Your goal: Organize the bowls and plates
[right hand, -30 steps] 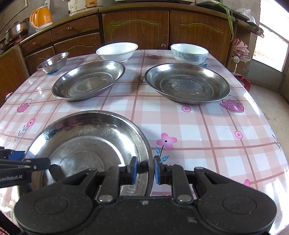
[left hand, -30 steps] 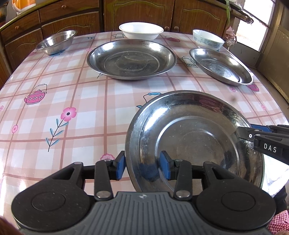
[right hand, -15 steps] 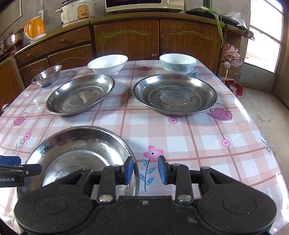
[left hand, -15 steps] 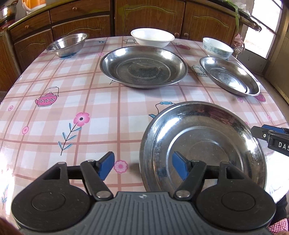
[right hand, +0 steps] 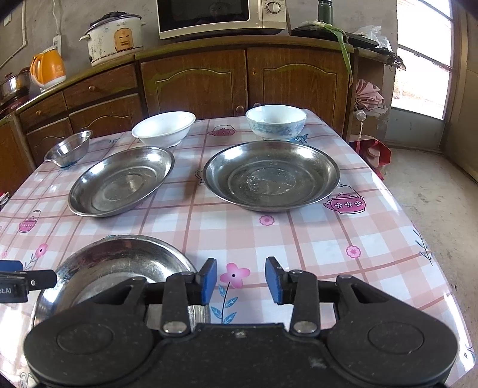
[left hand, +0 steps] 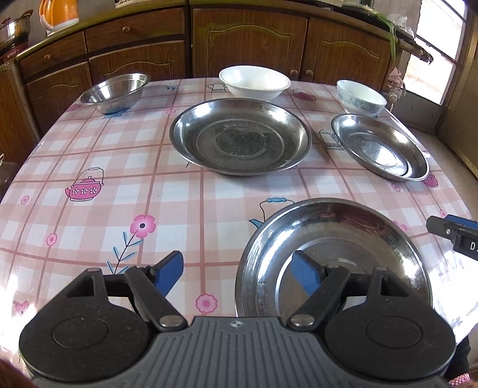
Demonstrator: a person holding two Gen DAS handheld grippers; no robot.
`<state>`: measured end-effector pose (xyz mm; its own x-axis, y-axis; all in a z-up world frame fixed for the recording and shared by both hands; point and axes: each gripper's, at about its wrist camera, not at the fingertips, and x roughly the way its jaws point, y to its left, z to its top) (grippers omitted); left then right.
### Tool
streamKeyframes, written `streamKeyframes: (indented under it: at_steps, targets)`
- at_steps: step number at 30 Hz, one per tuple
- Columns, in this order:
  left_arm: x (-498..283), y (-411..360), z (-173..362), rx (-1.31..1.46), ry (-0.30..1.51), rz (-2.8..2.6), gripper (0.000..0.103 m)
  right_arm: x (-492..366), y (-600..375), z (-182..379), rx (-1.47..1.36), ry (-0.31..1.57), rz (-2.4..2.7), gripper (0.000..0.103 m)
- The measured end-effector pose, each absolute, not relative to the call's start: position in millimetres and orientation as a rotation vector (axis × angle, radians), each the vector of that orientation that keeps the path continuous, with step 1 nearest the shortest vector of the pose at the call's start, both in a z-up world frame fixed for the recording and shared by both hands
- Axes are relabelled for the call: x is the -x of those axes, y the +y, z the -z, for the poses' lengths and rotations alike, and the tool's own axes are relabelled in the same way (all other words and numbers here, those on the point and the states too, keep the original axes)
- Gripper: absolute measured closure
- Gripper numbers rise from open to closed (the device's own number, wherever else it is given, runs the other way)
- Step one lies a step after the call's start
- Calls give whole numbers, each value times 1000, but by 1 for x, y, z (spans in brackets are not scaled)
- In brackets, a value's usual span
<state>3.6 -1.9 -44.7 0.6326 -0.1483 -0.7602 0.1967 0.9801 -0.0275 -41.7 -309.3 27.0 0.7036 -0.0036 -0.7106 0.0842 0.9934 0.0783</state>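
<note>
A steel plate (left hand: 334,247) lies on the table at the near edge; it also shows in the right wrist view (right hand: 119,265). My left gripper (left hand: 239,273) is open, its jaws astride the plate's left rim without touching it. My right gripper (right hand: 240,280) is open and empty, just right of the plate. Two more steel plates lie further back: a middle one (left hand: 240,135) (right hand: 121,180) and a right one (left hand: 379,146) (right hand: 272,176). Behind them stand a small steel bowl (left hand: 115,92) (right hand: 68,147), a white bowl (left hand: 254,82) (right hand: 162,128) and a blue-patterned bowl (left hand: 360,97) (right hand: 276,121).
The table wears a pink checked cloth (left hand: 149,179). Brown cabinets (right hand: 245,80) stand behind it, bearing a microwave (right hand: 221,16), a rice cooker (right hand: 113,37) and an orange kettle (right hand: 47,70). The floor (right hand: 430,191) drops off on the right.
Both grippers let go of the near plate, opened wide and drew back. The plate now lies flat on the table.
</note>
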Motion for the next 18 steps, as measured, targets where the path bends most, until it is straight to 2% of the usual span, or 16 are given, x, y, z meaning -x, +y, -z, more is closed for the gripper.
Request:
streamKeyframes:
  at_steps: [8, 16, 18]
  targets:
    - [-16, -18, 27, -62, 834, 242, 21, 38, -322, -33, -116, 774, 72, 54]
    - [-41, -66, 14, -105, 863, 342, 21, 51, -344, -55, -122, 775, 128, 52]
    - [-49, -78, 11, -90, 863, 368, 21, 62, -351, -62, -124, 761, 139, 48]
